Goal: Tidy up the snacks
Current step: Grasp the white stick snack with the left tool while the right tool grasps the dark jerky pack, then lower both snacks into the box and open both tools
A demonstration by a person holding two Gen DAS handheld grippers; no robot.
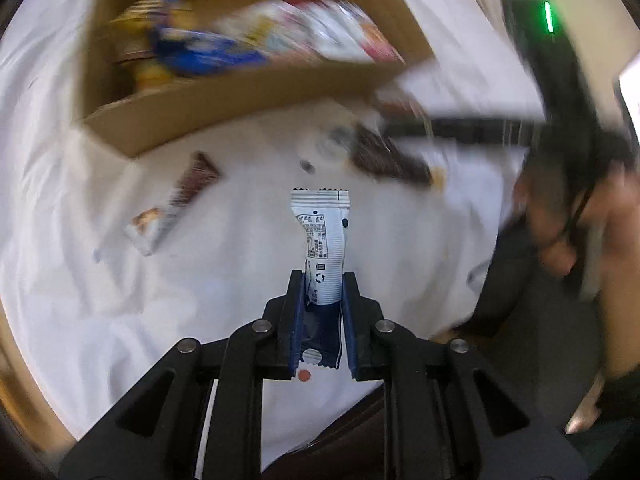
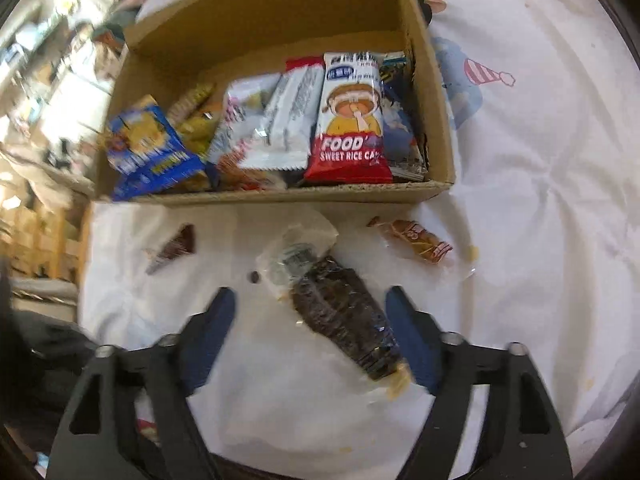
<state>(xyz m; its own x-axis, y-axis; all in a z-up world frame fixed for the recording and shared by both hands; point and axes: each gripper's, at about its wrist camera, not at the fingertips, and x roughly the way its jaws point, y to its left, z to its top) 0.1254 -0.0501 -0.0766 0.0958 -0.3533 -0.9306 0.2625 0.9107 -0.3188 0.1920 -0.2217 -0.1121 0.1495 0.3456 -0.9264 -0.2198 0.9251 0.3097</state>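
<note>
White-and-navy packet (image 1: 322, 248) is pinched tight in the left hand-held gripper (image 1: 322, 280) above the table (image 1: 224, 280); right hand-held gripper (image 2: 310, 300) gapes wide around a dark packet (image 2: 340, 312) near the box (image 2: 280, 194).

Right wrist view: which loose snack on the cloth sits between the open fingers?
The dark snack in clear wrap. The brown wrapper and dark triangular packet lie farther off, near the box.

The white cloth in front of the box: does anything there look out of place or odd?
Yes. Three snacks lie loose on the white cloth outside the cardboard box: a dark snack in a clear wrapper between the open right tongs, a small brown packet and a dark bar. A small dark crumb also lies there.
</note>
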